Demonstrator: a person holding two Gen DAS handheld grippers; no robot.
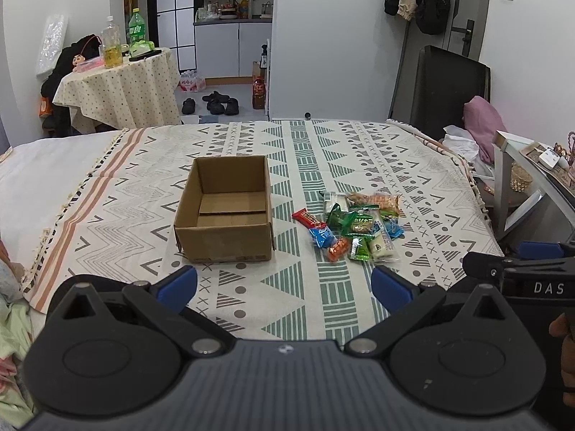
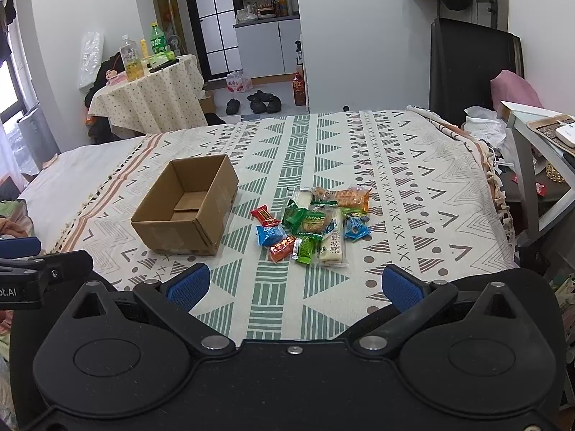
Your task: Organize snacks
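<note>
Both wrist views, start of sorting. An open, empty brown cardboard box [image 1: 224,212] stands left of centre on a bed spread with a cream cloth patterned in green and grey triangles [image 1: 323,287]. Just right of the box, apart from it, lies a loose heap of small wrapped snacks [image 1: 355,228], centre of the frame: a red bar-shaped packet [image 2: 265,216] at its left edge, a blue crinkled sachet [image 2: 269,234], an orange sachet [image 2: 281,248], a green sachet [image 2: 305,249] and a long white packet [image 2: 333,240] nearest the camera. The left claw [image 1: 284,283] and the right claw [image 2: 295,287] each hang low over the near cloth with blue-padded fingers spread wide, pinching nothing. The packets appear light, soft and crinkly, their film probably slippery; overlapping pieces may drag neighbours along. A pinch across the body of an outlying packet, such as the red one, seems the surest hold.
</note>
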